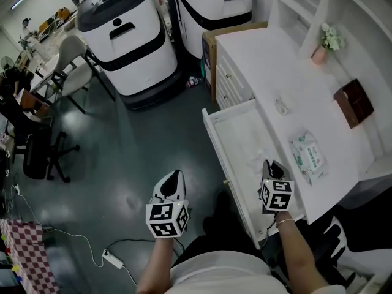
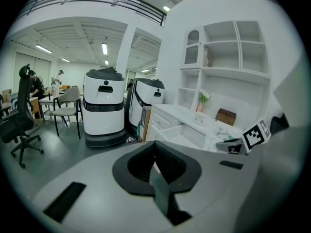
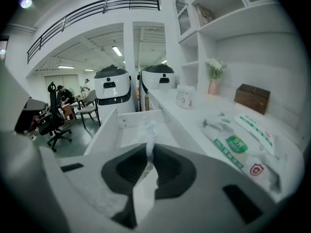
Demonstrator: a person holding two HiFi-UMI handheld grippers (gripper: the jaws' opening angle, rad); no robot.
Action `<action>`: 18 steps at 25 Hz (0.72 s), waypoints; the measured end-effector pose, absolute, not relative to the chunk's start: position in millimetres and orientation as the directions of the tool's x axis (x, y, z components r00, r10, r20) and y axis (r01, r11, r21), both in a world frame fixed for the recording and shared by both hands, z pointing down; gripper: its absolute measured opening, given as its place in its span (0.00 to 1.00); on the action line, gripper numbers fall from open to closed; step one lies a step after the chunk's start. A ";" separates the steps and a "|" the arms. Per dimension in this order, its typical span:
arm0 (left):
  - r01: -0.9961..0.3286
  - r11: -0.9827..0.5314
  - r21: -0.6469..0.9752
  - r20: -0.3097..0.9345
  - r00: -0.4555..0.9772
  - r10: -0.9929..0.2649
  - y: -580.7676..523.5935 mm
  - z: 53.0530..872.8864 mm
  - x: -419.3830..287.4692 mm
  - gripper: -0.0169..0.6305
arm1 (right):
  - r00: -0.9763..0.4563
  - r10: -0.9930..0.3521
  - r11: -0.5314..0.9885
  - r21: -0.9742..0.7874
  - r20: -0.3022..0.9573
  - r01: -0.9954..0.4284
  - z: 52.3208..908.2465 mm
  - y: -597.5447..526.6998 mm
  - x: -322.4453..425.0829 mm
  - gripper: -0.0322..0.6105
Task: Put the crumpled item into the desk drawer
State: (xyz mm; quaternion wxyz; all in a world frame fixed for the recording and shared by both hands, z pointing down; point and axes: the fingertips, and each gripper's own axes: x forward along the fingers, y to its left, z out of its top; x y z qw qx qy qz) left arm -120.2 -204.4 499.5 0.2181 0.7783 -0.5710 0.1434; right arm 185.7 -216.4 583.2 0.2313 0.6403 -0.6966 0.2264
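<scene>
Right gripper (image 3: 146,152) clamped on crumpled tissue (image 3: 147,127), its long axis toward 12 o'clock; open desk drawer (image 3: 104,130) directly ahead, below; left gripper (image 2: 154,164) closed, empty, farther off at 9 o'clock.

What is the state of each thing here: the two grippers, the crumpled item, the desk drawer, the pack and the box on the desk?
left gripper, shut, nothing between its jaws.
right gripper, shut on the crumpled tissue.
crumpled tissue, pinched, held above the drawer, not released.
desk drawer, pulled open.
wipes pack, lying flat on the desk top.
brown box, closed.
</scene>
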 end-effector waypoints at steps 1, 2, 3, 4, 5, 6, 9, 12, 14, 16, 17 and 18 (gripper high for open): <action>-0.952 -0.251 0.176 0.475 0.305 -0.825 -203.4 500.5 -120.5 0.02 | -0.074 -0.779 0.080 -0.018 0.622 -0.997 588.2 -215.9 185.4 0.11; -0.952 -0.249 0.177 0.477 0.304 -0.824 -202.3 501.5 -120.9 0.01 | -0.074 -0.771 0.083 -0.017 0.632 -0.996 593.0 -215.3 185.1 0.11; -0.953 -0.248 0.177 0.480 0.303 -0.823 -201.2 502.4 -121.5 0.02 | -0.074 -0.763 0.085 -0.015 0.642 -0.996 597.6 -214.5 184.8 0.11; -0.953 -0.246 0.176 0.482 0.302 -0.823 -200.2 503.3 -122.2 0.02 | -0.074 -0.756 0.086 -0.013 0.650 -0.996 602.0 -213.6 184.5 0.11; -0.954 -0.244 0.175 0.484 0.300 -0.822 -199.3 504.1 -123.0 0.01 | -0.074 -0.748 0.087 -0.013 0.659 -0.996 606.3 -212.8 184.3 0.11; -0.954 -0.242 0.175 0.487 0.297 -0.822 -198.4 505.0 -123.9 0.01 | -0.074 -0.741 0.088 -0.013 0.668 -0.996 610.5 -211.9 184.1 0.11; -0.957 -0.234 0.174 0.494 0.290 -0.820 -195.9 508.0 -125.7 0.01 | -0.072 -0.718 0.089 -0.011 0.692 -0.996 623.4 -209.4 184.3 0.11; -0.958 -0.229 0.173 0.500 0.285 -0.818 -194.4 509.9 -126.2 0.02 | -0.071 -0.695 0.095 -0.006 0.715 -0.995 635.0 -207.7 184.5 0.11; -0.959 -0.225 0.173 0.503 0.282 -0.817 -193.3 510.8 -126.5 0.01 | -0.071 -0.682 0.100 -0.003 0.728 -0.995 641.9 -206.3 184.7 0.11; -0.960 -0.219 0.173 0.506 0.278 -0.816 -191.9 512.2 -127.4 0.02 | -0.072 -0.669 0.105 -0.001 0.740 -0.994 648.0 -204.8 184.1 0.11; -0.961 -0.216 0.173 0.508 0.275 -0.816 -191.3 513.1 -128.0 0.01 | -0.073 -0.663 0.109 0.000 0.745 -0.994 650.9 -204.3 183.5 0.11; -0.962 -0.213 0.173 0.510 0.272 -0.816 -191.0 513.9 -128.6 0.01 | -0.074 -0.657 0.112 0.001 0.750 -0.994 653.6 -203.9 182.7 0.11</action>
